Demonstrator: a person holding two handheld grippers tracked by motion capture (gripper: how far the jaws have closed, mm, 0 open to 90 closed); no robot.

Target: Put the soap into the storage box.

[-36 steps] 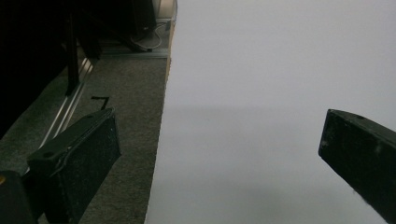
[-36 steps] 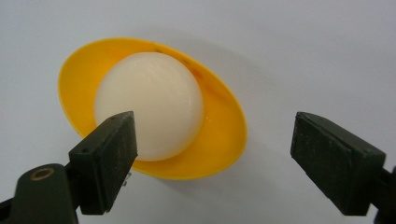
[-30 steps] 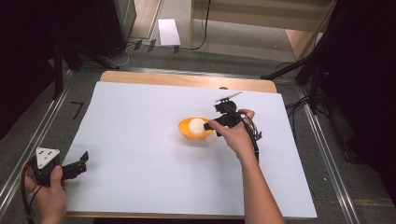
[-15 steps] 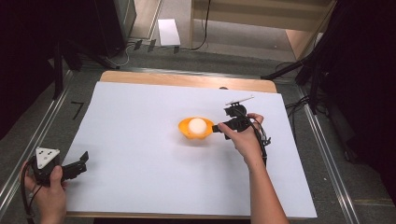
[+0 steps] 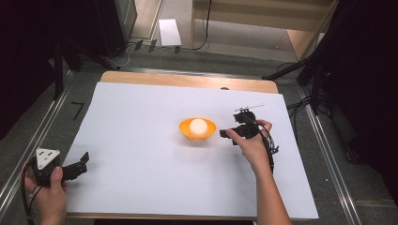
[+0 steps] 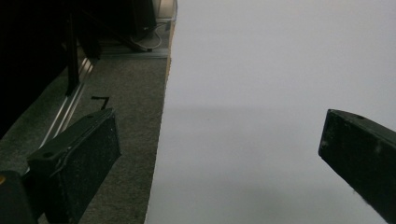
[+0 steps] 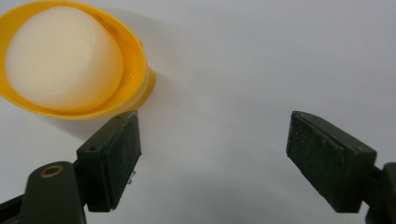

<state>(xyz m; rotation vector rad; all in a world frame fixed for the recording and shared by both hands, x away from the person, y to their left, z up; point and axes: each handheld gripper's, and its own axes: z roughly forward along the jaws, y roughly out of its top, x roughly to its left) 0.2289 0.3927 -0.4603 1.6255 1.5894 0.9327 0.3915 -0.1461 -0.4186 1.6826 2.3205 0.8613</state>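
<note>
**Sitting in the bowl: a white ball beside a wide-open gripper**

Resting on the big white sheet (image 5: 141, 140) is an orange bowl (image 5: 197, 130), seen from the high view near the middle of the table (image 5: 187, 80). A round white ball (image 5: 198, 125) is held inside the bowl. The ball is seen filling most of the bowl in the right gripper view, where the bowl (image 7: 135, 70) sits at the top left and the ball (image 7: 63, 58) pokes up above its rim.

The right gripper (image 5: 232, 136) is held in a hand (image 5: 253, 145) just to the right of the bowl. Its jaws are spread wide apart and nothing is held between them. One jaw is seen very close to the side of the bowl, but whether it touches cannot be told.

The left gripper (image 5: 80, 166) is held in the other hand (image 5: 47, 192) at the near left corner of the sheet, well apart from the bowl. Its jaws are spread wide too, and nothing is gripped. Grey floor (image 6: 121, 93) is seen past the edge of the sheet.
</note>
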